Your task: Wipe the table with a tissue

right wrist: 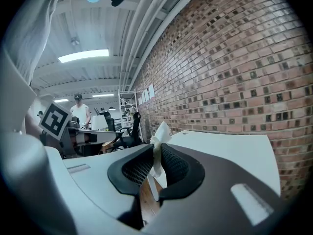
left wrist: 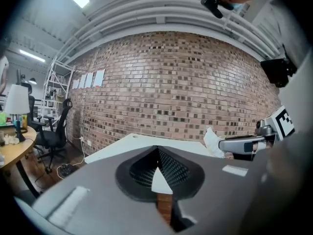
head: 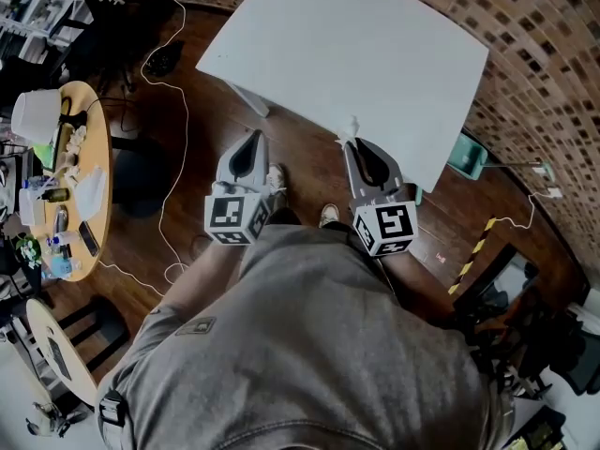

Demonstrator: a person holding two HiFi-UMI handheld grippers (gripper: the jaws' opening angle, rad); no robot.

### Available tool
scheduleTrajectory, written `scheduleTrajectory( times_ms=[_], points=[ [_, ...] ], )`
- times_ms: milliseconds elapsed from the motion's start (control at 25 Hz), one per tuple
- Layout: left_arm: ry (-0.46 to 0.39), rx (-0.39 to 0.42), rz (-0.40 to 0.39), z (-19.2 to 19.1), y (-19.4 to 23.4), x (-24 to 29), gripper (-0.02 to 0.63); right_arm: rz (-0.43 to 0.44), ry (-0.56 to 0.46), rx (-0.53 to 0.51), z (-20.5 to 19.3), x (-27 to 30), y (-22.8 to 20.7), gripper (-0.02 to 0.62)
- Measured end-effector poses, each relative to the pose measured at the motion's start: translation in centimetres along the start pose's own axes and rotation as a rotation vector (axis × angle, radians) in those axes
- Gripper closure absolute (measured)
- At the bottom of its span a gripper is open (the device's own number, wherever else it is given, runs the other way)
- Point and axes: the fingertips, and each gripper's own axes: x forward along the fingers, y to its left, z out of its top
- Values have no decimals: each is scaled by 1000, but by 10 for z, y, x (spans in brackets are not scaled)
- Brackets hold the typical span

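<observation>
Head view: the person's shirt (head: 309, 345) fills the foreground. Past it, the left gripper (head: 254, 141) and right gripper (head: 353, 144) are at the near edge of the white table (head: 356, 54), which carries no containers. Wiping looks not yet begun.

Left gripper view: jaws closed on nothing.

Right gripper view: jaws pinch the tissue (right wrist: 159, 133), raised by the table's edge.

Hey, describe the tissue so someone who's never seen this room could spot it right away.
Start at the big white table by the brick wall. At its near edge, the right hand-held gripper pinches a small crumpled white tissue in its shut jaws. The left hand-held gripper beside it holds nothing.
</observation>
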Motion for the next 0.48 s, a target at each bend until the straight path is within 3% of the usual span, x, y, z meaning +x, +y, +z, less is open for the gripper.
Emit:
scheduleTrajectory(
  times_ms=[480],
  points=[
    [-5,-46,-76,26,108,66,604,-86,39,-12,19,116,31,531]
  ],
)
